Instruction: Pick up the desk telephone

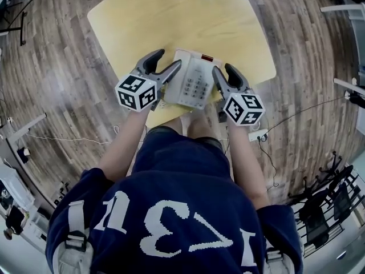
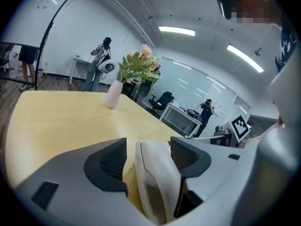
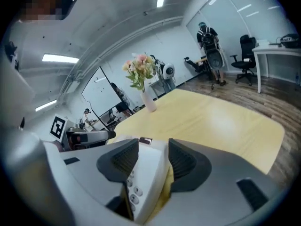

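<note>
A white desk telephone (image 1: 194, 81) lies at the near edge of the yellow table (image 1: 142, 16), keypad up. My left gripper (image 1: 169, 59) straddles its left side, where the handset (image 2: 155, 178) stands between the open jaws. A strip of table shows between the handset and the left pad. My right gripper (image 1: 223, 68) straddles the phone's right side; the keypad edge (image 3: 148, 173) sits between its jaws with a gap at the right pad. Neither gripper (image 2: 148, 145) (image 3: 154, 145) presses on the phone.
A pale vase of flowers (image 2: 113, 94) (image 3: 149, 101) stands at the table's far edge. A power strip (image 1: 258, 135) with cables lies on the wooden floor to my right. Desks, office chairs and people stand in the room beyond.
</note>
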Action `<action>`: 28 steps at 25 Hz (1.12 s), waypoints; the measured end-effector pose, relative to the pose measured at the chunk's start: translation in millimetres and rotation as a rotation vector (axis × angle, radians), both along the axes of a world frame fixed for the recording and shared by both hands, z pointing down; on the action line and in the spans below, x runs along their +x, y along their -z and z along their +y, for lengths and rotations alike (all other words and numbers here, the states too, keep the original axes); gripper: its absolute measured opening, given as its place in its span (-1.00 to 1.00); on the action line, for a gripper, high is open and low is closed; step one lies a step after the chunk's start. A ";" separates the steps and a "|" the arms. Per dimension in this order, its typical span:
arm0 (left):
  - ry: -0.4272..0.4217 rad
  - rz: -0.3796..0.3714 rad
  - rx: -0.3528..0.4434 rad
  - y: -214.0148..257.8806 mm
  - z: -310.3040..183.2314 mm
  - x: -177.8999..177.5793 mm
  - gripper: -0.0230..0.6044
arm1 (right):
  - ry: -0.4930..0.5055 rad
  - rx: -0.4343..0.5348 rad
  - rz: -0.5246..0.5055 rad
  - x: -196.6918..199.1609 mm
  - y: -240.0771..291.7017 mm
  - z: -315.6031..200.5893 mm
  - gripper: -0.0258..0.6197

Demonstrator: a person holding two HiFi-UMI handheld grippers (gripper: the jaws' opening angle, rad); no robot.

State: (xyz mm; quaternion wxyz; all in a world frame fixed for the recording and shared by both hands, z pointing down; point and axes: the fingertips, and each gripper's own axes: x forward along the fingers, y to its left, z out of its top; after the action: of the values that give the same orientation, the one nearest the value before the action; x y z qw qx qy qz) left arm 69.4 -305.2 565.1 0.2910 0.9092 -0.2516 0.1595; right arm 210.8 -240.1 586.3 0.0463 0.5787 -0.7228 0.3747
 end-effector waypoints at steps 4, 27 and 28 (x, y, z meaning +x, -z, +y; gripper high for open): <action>-0.106 0.003 -0.100 -18.9 15.6 11.2 0.01 | 0.030 -0.094 -0.127 -12.1 -28.0 12.5 -0.18; -0.129 0.087 -0.126 30.0 14.1 19.8 -0.02 | 0.100 0.025 -0.197 -14.3 21.7 -8.4 -0.24; -0.123 0.100 -0.094 44.7 9.5 19.9 -0.02 | 0.110 0.060 -0.183 -13.3 36.7 -14.6 -0.24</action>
State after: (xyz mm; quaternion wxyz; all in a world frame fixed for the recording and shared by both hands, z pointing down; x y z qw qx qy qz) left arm 89.3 -295.7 520.5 0.3354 0.9150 -0.1725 0.1432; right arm 197.6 -254.6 549.6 -0.0167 0.5026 -0.7657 0.4011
